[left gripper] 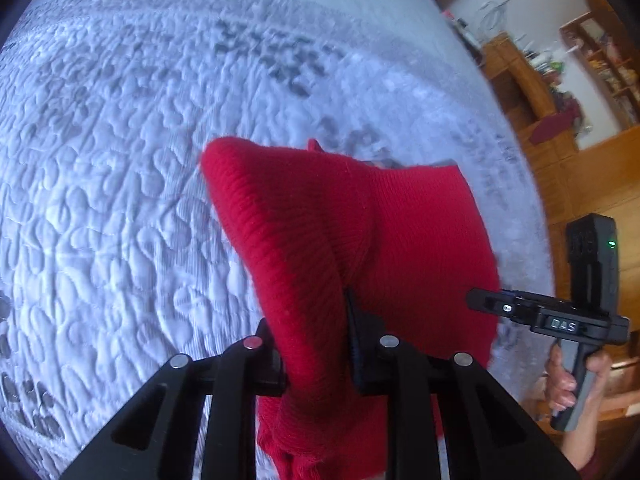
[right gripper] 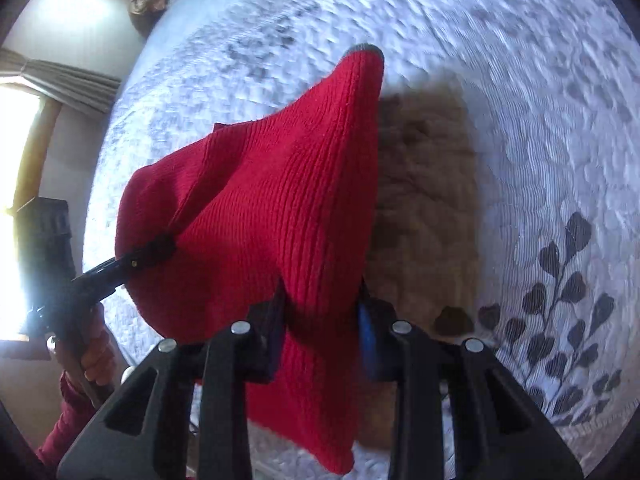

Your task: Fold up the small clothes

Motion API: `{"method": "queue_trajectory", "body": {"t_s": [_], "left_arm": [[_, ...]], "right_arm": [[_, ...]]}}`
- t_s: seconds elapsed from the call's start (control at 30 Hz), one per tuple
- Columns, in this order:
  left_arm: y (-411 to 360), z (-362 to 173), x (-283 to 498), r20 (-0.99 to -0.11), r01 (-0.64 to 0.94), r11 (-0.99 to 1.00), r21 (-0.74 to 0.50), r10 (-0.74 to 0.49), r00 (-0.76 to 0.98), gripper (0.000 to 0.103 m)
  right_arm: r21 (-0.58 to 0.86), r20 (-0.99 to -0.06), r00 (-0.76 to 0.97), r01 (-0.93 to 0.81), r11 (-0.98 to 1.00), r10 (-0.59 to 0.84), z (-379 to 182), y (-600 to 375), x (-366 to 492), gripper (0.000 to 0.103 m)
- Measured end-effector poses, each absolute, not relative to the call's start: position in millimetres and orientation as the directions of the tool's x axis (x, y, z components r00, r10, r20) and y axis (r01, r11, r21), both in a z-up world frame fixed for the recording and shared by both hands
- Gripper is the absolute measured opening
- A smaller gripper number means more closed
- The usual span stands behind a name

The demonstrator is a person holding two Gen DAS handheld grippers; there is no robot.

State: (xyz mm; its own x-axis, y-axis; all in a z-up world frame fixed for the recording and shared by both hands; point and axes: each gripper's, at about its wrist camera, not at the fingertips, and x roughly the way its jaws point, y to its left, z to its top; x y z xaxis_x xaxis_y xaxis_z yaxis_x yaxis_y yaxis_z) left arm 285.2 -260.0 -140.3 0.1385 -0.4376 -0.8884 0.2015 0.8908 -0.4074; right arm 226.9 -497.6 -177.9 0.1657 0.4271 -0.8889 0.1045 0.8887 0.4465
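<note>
A red knitted garment [left gripper: 360,220] hangs in the air over the bed, stretched between both grippers. My left gripper [left gripper: 316,320] is shut on a bunched fold of it, the cloth pinched between its pads. In the right wrist view the same red garment [right gripper: 280,200] rises to a peak with a grey tip, and my right gripper [right gripper: 322,300] is shut on its near edge. The left gripper [right gripper: 152,254] shows at the cloth's left corner, the right gripper [left gripper: 492,304] at its right side, each held by a hand.
A white quilted bedspread [left gripper: 140,200] with grey leaf prints [right gripper: 560,312] lies below. A flat brown cloth [right gripper: 424,200] rests on it under the red one. Wooden shelves [left gripper: 560,100] stand beyond the bed's right edge; a curtained window [right gripper: 60,76] is at left.
</note>
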Motion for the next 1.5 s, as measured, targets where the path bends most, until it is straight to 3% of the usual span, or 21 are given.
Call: {"method": "queue_trajectory", "body": {"t_s": [0.13,0.2,0.23,0.43,0.57,0.6,0.67,0.7,0.77,0.83,0.9,1.1,1.2,1.27,1.37,1.5], "left_arm": [[-263,-164,289,-0.906,0.183,0.909,-0.374,-0.400,0.135,0.024],[-266,-158,285,-0.914,0.210,0.916,-0.343,-0.377,0.151,0.026],[-268,-156,284,-0.919,0.216,0.920,-0.327,-0.363,0.156,0.032],[-265,-140,247,-0.936,0.223,0.938,-0.264,-0.305,0.174,0.055],[-256,-140,207,-0.935,0.221,0.935,-0.279,-0.317,0.160,0.056],[-256,-142,200,-0.936,0.218,0.935,-0.278,-0.315,0.158,0.056],[-256,-147,186,-0.936,0.208,0.936,-0.283,-0.317,0.156,0.054],[-257,-150,182,-0.938,0.206,0.940,-0.271,-0.306,0.161,0.051],[-258,-153,173,-0.943,0.204,0.947,-0.249,-0.285,0.173,0.035],[-257,-151,166,-0.944,0.203,0.949,-0.243,-0.279,0.178,0.025],[-255,-149,159,-0.944,0.208,0.950,-0.234,-0.273,0.184,0.023],[-255,-162,149,-0.947,0.231,0.952,-0.201,-0.249,0.202,0.025],[-256,-161,144,-0.943,0.235,0.954,-0.187,-0.241,0.230,0.027],[-253,-158,138,-0.944,0.220,0.960,-0.175,-0.227,0.238,0.036],[-242,-156,132,-0.943,0.179,0.960,-0.216,-0.252,0.216,0.040],[-231,-150,114,-0.946,0.166,0.964,-0.206,-0.239,0.218,0.045]], "right_arm": [[0.544,-0.831,0.212,0.110,0.832,0.515,-193,-514,220,0.036],[0.503,-0.851,0.225,0.088,0.860,0.475,-189,-511,211,0.050],[0.488,-0.856,0.238,0.081,0.869,0.459,-184,-516,204,0.057],[0.484,-0.852,0.245,0.031,0.874,0.463,-161,-509,149,0.059],[0.478,-0.863,0.195,0.018,0.878,0.465,-170,-495,107,0.059],[0.481,-0.864,0.178,0.017,0.877,0.470,-176,-491,97,0.058],[0.463,-0.876,0.158,0.014,0.886,0.455,-186,-484,87,0.029],[0.470,-0.873,0.157,0.014,0.883,0.462,-188,-481,85,0.023],[0.470,-0.869,0.184,0.022,0.882,0.459,-186,-478,78,0.014],[0.471,-0.863,0.216,0.022,0.882,0.456,-177,-477,73,0.013],[0.469,-0.861,0.240,0.038,0.882,0.448,-171,-480,64,0.012],[0.391,-0.905,0.213,0.070,0.918,0.369,-203,-470,63,0.013],[0.389,-0.903,0.238,0.092,0.917,0.359,-199,-467,58,0.014],[0.384,-0.900,0.263,0.099,0.918,0.348,-193,-471,51,0.025],[0.374,-0.899,0.292,0.123,0.919,0.327,-184,-474,33,0.041],[0.308,-0.917,0.309,0.146,0.940,0.252,-178,-468,16,0.042]]}}
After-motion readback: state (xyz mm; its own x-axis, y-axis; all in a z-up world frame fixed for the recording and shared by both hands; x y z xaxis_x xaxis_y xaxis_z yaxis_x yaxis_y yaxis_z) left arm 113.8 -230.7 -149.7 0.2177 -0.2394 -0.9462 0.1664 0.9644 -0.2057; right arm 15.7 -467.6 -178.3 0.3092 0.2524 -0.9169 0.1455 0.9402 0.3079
